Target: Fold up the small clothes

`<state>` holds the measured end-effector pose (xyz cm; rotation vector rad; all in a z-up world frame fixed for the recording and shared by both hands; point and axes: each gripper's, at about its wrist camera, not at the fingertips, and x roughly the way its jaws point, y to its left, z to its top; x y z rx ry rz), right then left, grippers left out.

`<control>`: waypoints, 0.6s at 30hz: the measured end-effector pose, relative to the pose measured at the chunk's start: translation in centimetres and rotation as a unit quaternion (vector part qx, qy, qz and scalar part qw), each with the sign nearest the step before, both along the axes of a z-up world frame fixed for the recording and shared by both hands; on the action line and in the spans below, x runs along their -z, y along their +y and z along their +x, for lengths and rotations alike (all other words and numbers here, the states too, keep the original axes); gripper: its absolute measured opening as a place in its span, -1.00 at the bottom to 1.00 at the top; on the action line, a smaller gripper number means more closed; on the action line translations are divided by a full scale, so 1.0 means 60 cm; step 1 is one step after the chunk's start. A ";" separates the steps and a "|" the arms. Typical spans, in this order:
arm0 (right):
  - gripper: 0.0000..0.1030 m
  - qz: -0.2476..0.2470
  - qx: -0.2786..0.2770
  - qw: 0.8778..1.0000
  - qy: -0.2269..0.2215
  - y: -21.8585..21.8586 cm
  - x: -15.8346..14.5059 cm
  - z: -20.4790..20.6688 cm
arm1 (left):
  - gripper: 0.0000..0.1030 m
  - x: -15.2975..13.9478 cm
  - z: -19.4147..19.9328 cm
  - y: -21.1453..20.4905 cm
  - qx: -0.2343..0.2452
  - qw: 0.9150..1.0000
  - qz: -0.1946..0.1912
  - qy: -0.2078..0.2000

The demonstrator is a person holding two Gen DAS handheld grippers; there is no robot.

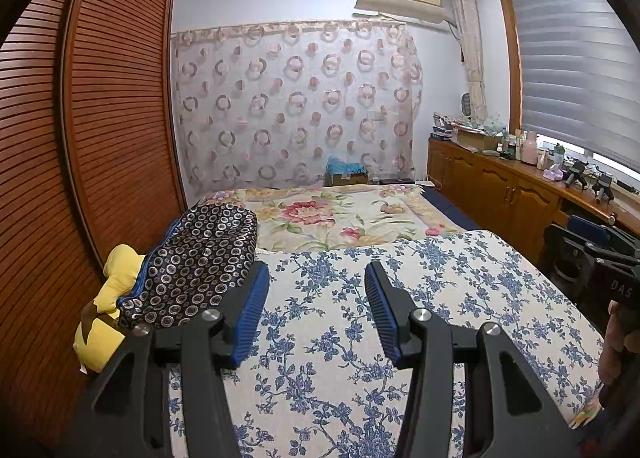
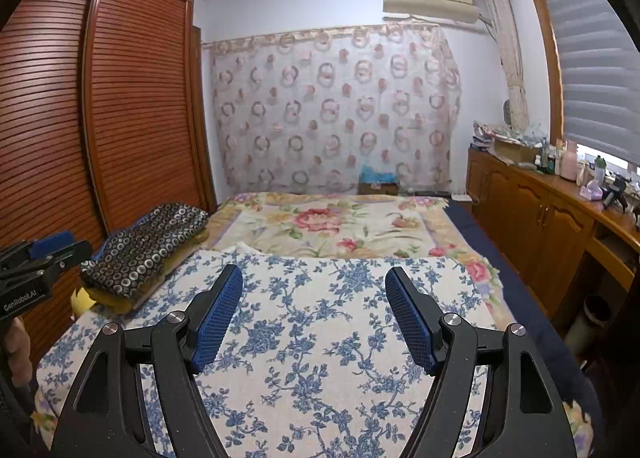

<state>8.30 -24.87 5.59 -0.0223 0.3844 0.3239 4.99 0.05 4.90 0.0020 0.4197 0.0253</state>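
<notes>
A dark garment with a ring pattern [image 1: 192,262] lies folded on the bed's left side, on top of a yellow garment [image 1: 108,298]. Both show in the right wrist view too: the dark one [image 2: 148,246] over the yellow one [image 2: 116,300]. My left gripper [image 1: 316,278] is open and empty above a blue-flowered cloth [image 1: 420,318], just right of the pile. My right gripper [image 2: 314,278] is open and empty above the same cloth [image 2: 320,338]. The left gripper shows at the left edge of the right wrist view [image 2: 44,254].
A floral blanket [image 1: 340,218] covers the far half of the bed. A wooden slatted wardrobe [image 1: 100,118] stands close on the left. Wooden cabinets [image 1: 500,186] with clutter on top line the right wall under the window. A box [image 1: 348,174] sits by the far curtain.
</notes>
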 end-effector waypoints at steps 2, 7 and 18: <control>0.48 0.000 0.000 1.000 0.000 0.000 0.000 0.000 | -0.05 0.000 0.000 0.000 0.000 1.000 0.000 0.000; 0.48 0.000 0.000 1.000 -0.001 0.000 0.000 0.000 | -0.05 -0.001 0.000 -0.001 -0.001 1.000 0.001 -0.001; 0.48 0.001 0.000 1.000 -0.001 0.000 0.000 0.000 | -0.05 0.000 0.000 0.001 0.000 1.000 0.001 -0.002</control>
